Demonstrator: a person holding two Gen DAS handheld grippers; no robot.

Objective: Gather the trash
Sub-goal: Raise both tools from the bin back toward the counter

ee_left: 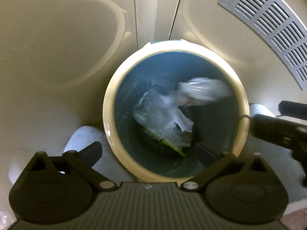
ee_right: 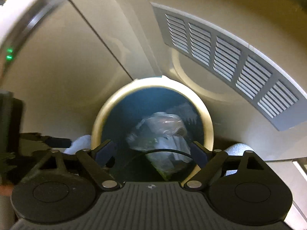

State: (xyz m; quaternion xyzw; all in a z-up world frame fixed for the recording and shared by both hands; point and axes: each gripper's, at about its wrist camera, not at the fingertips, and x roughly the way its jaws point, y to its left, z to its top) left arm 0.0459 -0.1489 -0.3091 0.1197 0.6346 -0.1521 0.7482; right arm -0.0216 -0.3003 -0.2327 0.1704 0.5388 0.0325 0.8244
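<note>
A round trash bin (ee_left: 107, 103) with a cream rim and blue inside stands on the floor. Inside lie crumpled clear plastic wrappers (ee_left: 161, 111), one with a green strip. A clear plastic bag (ee_left: 201, 90) is blurred near the bin's right wall. My left gripper (ee_left: 151, 151) is open and empty above the bin's near rim. In the right wrist view the same bin (ee_right: 96, 126) holds the plastic trash (ee_right: 163, 130). My right gripper (ee_right: 153, 151) is open and empty over the near rim; a thin black cable crosses between its fingers.
Beige cabinet doors (ee_left: 57, 38) stand behind the bin. A grey vent grille (ee_left: 272, 25) sits to the right, also in the right wrist view (ee_right: 230, 57). White cloth-like shapes (ee_left: 82, 136) flank the bin. The right gripper's body (ee_left: 282, 130) shows at the right edge.
</note>
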